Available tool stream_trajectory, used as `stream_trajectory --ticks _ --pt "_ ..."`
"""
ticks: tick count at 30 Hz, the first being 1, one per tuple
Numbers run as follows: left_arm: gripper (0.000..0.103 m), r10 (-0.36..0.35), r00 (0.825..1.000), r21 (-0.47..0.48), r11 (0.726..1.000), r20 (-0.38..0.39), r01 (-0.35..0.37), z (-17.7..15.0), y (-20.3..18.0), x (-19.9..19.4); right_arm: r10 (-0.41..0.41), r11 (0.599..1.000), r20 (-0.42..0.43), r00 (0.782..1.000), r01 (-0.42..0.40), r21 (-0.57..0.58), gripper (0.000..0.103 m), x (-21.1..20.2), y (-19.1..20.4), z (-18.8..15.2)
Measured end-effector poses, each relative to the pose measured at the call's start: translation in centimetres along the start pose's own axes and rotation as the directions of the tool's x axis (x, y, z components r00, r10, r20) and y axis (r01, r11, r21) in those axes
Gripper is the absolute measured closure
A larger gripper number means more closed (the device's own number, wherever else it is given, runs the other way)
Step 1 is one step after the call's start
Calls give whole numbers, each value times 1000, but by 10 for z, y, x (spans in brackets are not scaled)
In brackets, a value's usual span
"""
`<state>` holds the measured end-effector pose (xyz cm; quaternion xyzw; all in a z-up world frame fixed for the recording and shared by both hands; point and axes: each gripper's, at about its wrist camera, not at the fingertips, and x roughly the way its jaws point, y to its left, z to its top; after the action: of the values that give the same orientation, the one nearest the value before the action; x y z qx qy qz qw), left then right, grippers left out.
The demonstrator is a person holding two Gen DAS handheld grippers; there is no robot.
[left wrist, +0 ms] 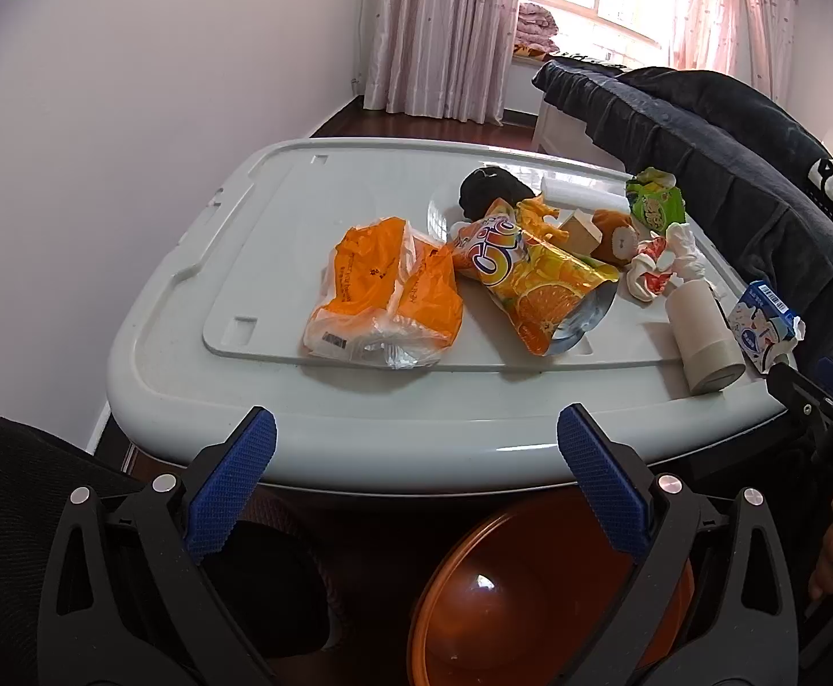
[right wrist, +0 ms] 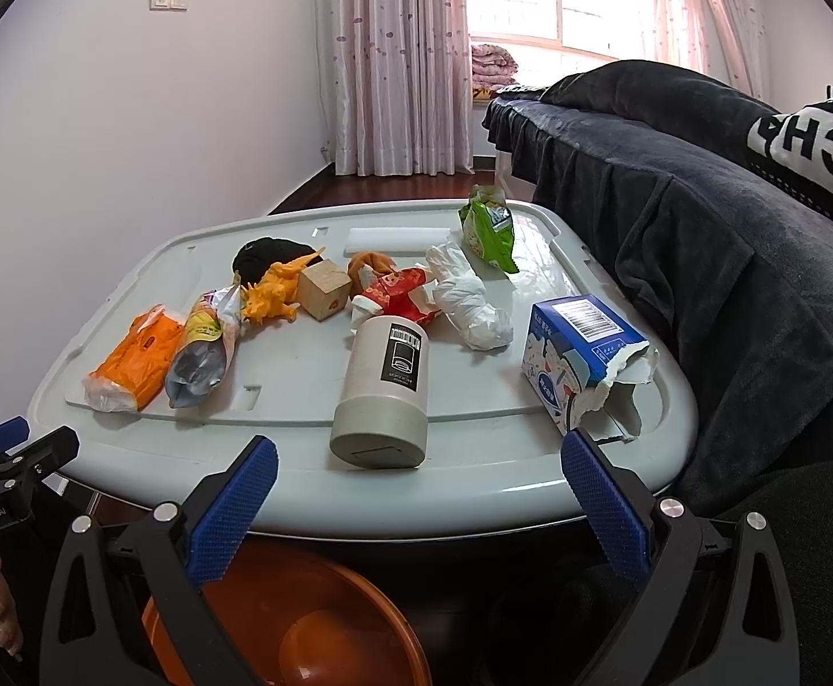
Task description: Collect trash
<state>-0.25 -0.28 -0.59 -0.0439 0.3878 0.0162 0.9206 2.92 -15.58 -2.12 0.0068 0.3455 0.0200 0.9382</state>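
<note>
Trash lies spread on a grey plastic lid (left wrist: 256,228) (right wrist: 473,463). An orange tissue pack (left wrist: 385,291) (right wrist: 136,360), an orange snack bag (left wrist: 536,280) (right wrist: 204,349), a green wrapper (left wrist: 653,203) (right wrist: 487,228), a white crumpled bag (right wrist: 470,303), a red and white wrapper (left wrist: 653,271) (right wrist: 396,291), a torn blue carton (left wrist: 765,326) (right wrist: 582,360) and a beige canister (left wrist: 699,337) (right wrist: 385,389) rest there. My left gripper (left wrist: 416,474) hangs open before the lid's near edge. The right gripper (right wrist: 419,506) is open too, just short of the canister.
An orange basin (left wrist: 536,594) (right wrist: 302,623) sits on the floor under the lid's near edge. A wooden cube (right wrist: 325,286), a yellow toy dinosaur (right wrist: 273,291), a black cloth (right wrist: 262,254) and a white foam block (right wrist: 399,240) lie further back. A dark blanket-covered bed (right wrist: 730,240) borders the right side.
</note>
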Motion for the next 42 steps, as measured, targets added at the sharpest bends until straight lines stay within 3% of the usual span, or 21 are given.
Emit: stream_trajectory --ticks 15,19,24,28,32,35,37,39,42 --pt "7 -1 1000 -20 1000 -6 1 0 3 3 29 1000 -2 1000 -29 -7 5 -3 0 5" --pt "7 -5 1000 -30 1000 -10 4 1 5 4 88 994 2 996 -88 -62 5 -8 -7 27" --pt "7 -3 1000 -21 1000 -10 3 1 2 3 71 987 -57 996 -78 -140 5 3 -35 63" --pt "7 -6 1000 -18 1000 -18 6 1 3 5 155 986 -212 965 -165 -33 5 32 -65 86" --pt "7 -9 1000 -24 1000 -24 8 2 6 6 155 988 -356 921 -142 64 5 69 -90 95" --pt "7 -13 999 -36 999 -33 11 2 8 8 164 985 -462 872 -118 126 4 98 -101 95" --pt "7 -15 999 -43 999 -37 13 1 10 9 126 992 -477 870 -96 87 4 106 -100 97" --pt "7 -17 999 -51 999 -42 15 1 11 11 129 992 -522 843 -105 76 5 118 -99 95" --pt "7 -22 998 -65 998 -51 19 0 14 13 99 995 -563 821 -77 63 6 130 -100 90"
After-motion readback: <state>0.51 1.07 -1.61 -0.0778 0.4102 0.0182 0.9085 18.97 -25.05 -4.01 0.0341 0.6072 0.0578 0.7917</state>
